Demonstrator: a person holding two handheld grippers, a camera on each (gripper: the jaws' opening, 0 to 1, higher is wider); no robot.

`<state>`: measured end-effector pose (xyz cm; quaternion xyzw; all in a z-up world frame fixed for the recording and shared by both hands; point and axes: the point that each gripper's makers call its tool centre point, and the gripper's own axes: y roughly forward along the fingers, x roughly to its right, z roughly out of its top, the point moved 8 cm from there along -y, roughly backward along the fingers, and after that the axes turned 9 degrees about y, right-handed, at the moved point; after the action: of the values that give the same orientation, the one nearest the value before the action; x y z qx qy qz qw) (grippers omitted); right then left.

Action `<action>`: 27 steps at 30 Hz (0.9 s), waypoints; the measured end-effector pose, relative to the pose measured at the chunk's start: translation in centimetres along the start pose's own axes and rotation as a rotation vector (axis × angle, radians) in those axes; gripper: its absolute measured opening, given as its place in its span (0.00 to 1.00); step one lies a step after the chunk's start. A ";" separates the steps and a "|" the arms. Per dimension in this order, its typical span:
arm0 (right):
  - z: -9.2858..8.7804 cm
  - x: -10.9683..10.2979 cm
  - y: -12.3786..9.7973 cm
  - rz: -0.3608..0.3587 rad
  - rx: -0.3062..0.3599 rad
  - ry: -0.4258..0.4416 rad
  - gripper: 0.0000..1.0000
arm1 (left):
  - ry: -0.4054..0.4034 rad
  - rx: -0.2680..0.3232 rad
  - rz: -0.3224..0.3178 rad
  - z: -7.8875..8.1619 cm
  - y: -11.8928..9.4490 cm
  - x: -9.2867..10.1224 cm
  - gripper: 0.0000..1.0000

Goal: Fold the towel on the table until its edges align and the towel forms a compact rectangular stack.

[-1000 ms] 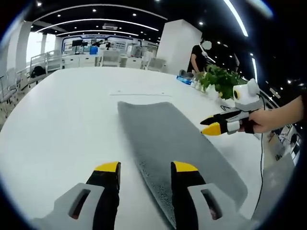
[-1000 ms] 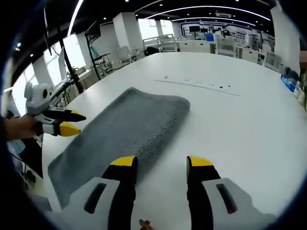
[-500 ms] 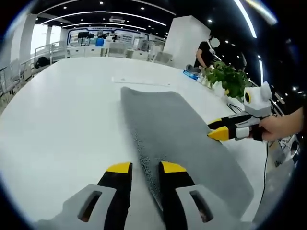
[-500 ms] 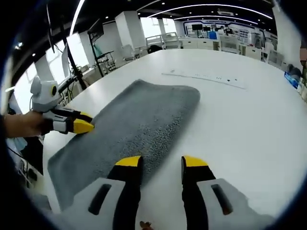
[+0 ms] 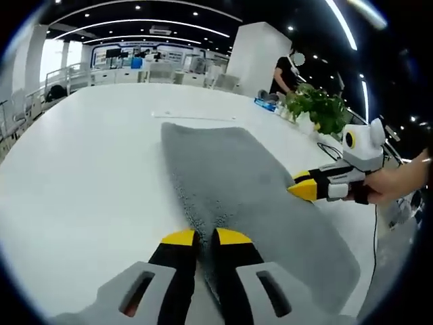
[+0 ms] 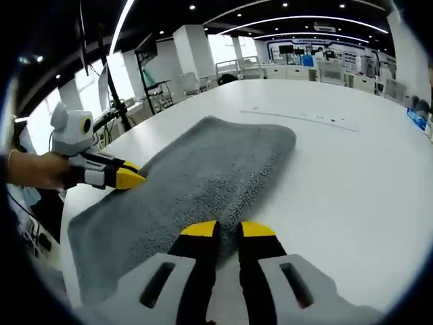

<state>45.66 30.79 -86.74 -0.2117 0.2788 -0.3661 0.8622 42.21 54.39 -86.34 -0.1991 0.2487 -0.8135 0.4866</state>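
Observation:
A long grey towel [image 5: 230, 169] lies flat on the white table [image 5: 81, 176], running away from me. In the left gripper view my left gripper [image 5: 206, 237] is closed down on the towel's near left edge, with the nap pinched between the yellow tips. My right gripper [image 5: 298, 189], held by a hand, comes in from the right and bites the opposite long edge. In the right gripper view the towel [image 6: 203, 169] stretches to the far right, my right gripper [image 6: 229, 229] is shut on its edge, and the left gripper [image 6: 135, 179] pinches the far side.
A potted plant [image 5: 314, 112] and a blue item [image 5: 265, 101] stand at the table's right side, where a person [image 5: 281, 71] stands. A thin pale strip [image 6: 304, 118] lies beyond the towel's far end. Chairs [image 6: 189, 84] line the table's far edge.
Both grippers went from open to closed, each jaw pair narrowing onto a long edge of the towel. Both cameras moved in closer to the towel.

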 end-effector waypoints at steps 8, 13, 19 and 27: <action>-0.2 0.5 0.0 -0.024 0.015 -0.037 0.08 | -0.002 -0.021 0.041 0.1 0.1 1.2 0.08; -0.5 1.3 -0.6 -0.035 0.017 -0.074 0.08 | 0.025 -0.019 0.025 0.0 0.2 2.2 0.08; -1.4 1.9 -2.4 -0.056 0.014 -0.104 0.07 | 0.059 -0.019 0.002 0.3 0.7 3.8 0.08; -2.7 3.5 -4.9 -0.091 0.036 -0.059 0.06 | 0.123 -0.017 -0.038 0.4 1.4 7.2 0.08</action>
<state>43.50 24.54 -87.10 -0.2193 0.2370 -0.4034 0.8561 40.20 47.38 -86.26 -0.1574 0.2814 -0.8312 0.4530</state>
